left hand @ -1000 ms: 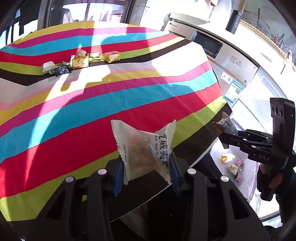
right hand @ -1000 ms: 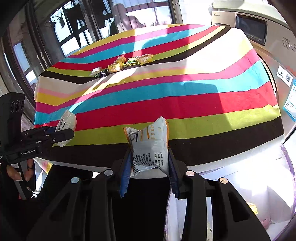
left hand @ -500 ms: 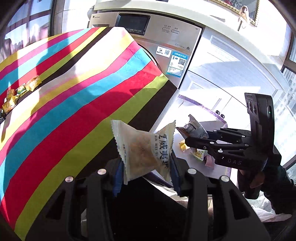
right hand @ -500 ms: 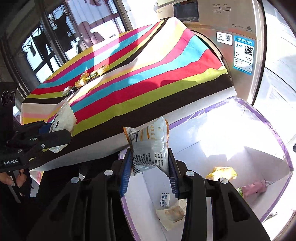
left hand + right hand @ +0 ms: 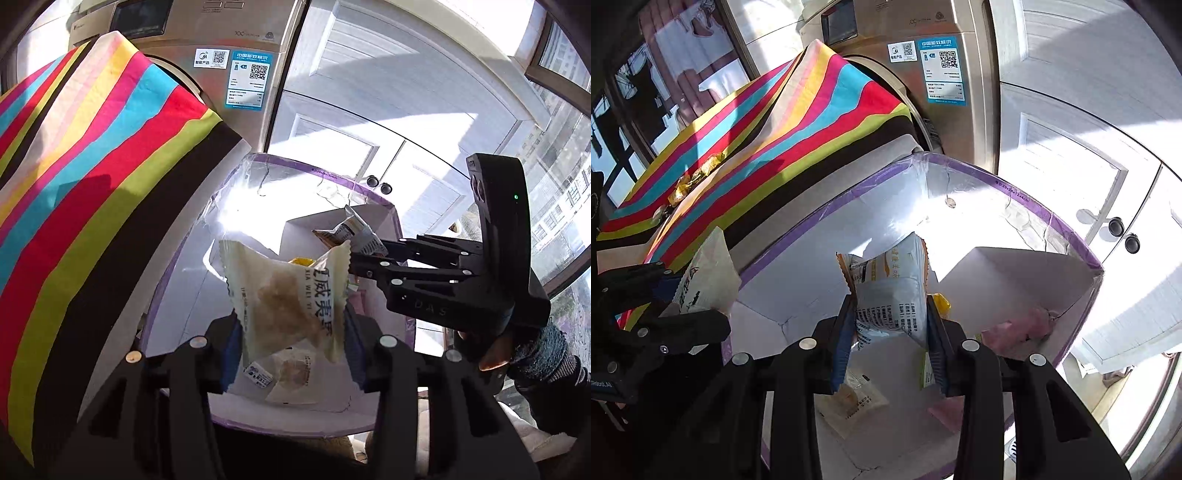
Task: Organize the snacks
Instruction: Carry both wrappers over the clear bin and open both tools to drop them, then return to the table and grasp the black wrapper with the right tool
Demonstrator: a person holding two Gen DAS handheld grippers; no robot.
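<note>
My left gripper (image 5: pixel 291 328) is shut on a clear cracker packet (image 5: pixel 291 295) with blue characters, held above the white box with purple edges (image 5: pixel 314 171). My right gripper (image 5: pixel 892 332) is shut on a white and orange snack packet (image 5: pixel 890 291), also over the box (image 5: pixel 997 181). The right gripper shows in the left wrist view (image 5: pixel 364 260), and the left gripper in the right wrist view (image 5: pixel 698 306). Several packets lie on the box floor, one of them beige (image 5: pixel 853 402). More snacks (image 5: pixel 694 177) lie on the striped tablecloth (image 5: pixel 783 122).
A washing machine (image 5: pixel 207 40) stands behind the table, close to the box. White cabinet doors with dark knobs (image 5: pixel 1123 232) are behind the box. A white flap (image 5: pixel 1015 280) leans inside the box at its right side.
Both grippers swung right from over the striped table to above the box, each keeping its packet. They are now close together over the box opening.
</note>
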